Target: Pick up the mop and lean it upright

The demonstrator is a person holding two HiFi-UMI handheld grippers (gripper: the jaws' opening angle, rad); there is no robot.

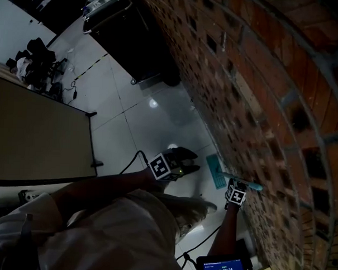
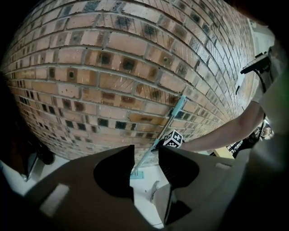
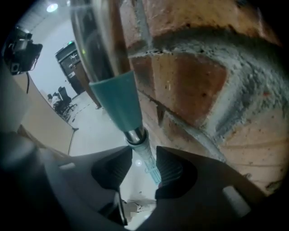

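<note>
1. The mop has a thin, silvery pole, a teal grip sleeve at its upper end and a flat, rectangular teal head.
2. It stands tilted rather than plumb, and its upper end leans against the brick wall (in the left gripper view the pole slants up to the right across the bricks).
3. The head lies flat on the pale floor, at the foot of the wall.

mop handle between parted jaws, brick wall
</note>
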